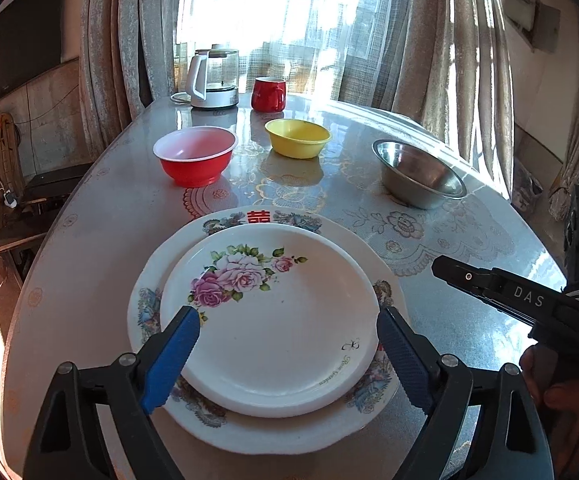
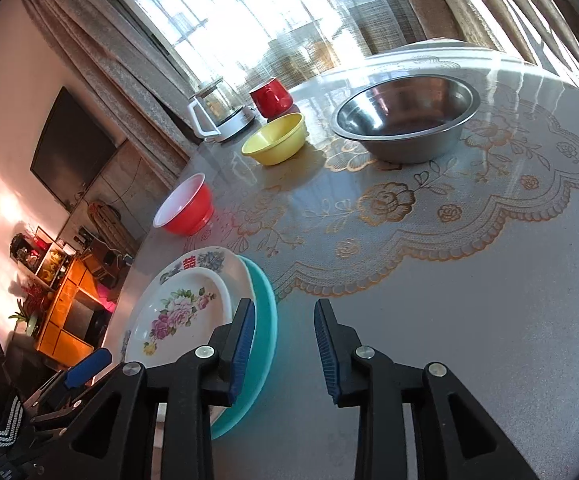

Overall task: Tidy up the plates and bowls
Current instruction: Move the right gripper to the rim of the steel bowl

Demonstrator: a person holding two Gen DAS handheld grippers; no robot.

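Note:
A white plate with pink roses [image 1: 273,320] lies on a larger patterned plate [image 1: 249,436]. In the right wrist view a teal plate [image 2: 267,320] sits under both. My left gripper [image 1: 288,314] stands wide open over the rose plate, one blue pad near each side of its rim, not pressing. My right gripper [image 2: 283,308] is open with a narrower gap and bare table between its fingers, just right of the stack. Farther back stand a red bowl [image 1: 195,156], a yellow bowl [image 1: 297,138] and a steel bowl [image 1: 417,172], each apart and upright.
A glass kettle [image 1: 213,80] and a red mug [image 1: 268,94] stand at the table's far edge by the curtained window. The round table [image 2: 469,320] carries a lace-patterned cover. A hand on the right gripper shows at the left wrist view's right edge.

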